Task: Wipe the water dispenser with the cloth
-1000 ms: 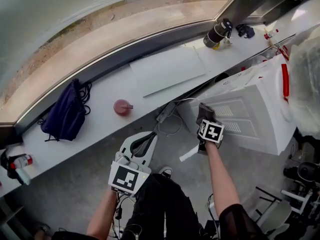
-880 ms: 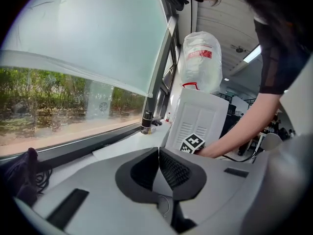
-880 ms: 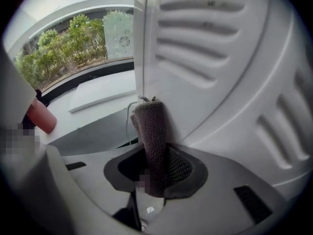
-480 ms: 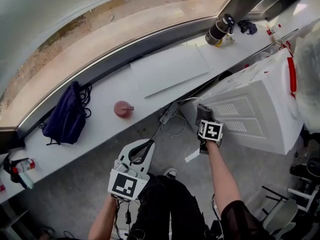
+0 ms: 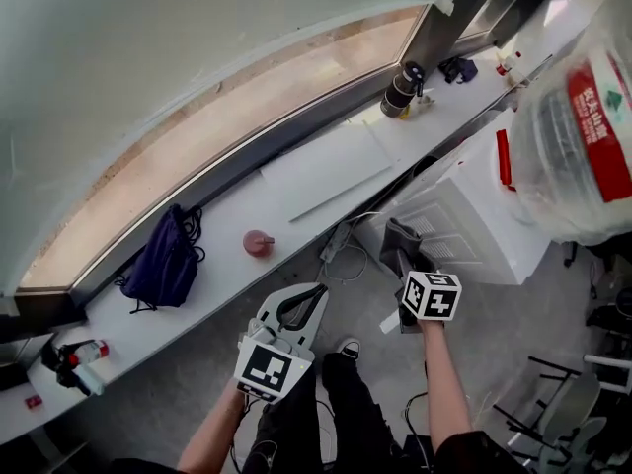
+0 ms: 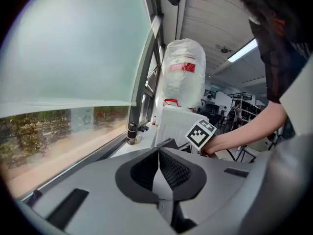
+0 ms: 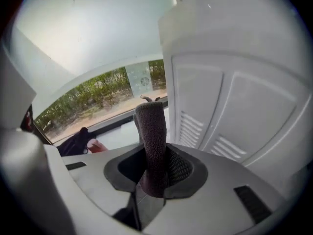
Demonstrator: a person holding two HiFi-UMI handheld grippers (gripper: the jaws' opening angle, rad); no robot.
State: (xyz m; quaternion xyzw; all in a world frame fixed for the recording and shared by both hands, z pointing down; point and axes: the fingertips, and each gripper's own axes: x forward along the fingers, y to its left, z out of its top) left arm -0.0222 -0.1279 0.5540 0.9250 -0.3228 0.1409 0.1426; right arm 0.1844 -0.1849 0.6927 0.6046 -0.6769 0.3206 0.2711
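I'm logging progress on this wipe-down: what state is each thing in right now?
Left gripper: shut, nothing between its jaws.
Right gripper: shut on the cloth.
Cloth: clamped, standing up from the jaws, close to the vented panel.
Water dispenser: upright, bottle fitted.
Water bottle: seated on the dispenser's top.
Blue bag: slumped on the sill.

right hand-held gripper [image 7: 155, 173] clamps dark cloth [image 7: 150, 126] upright, near vented panel of white water dispenser [image 7: 234, 97].
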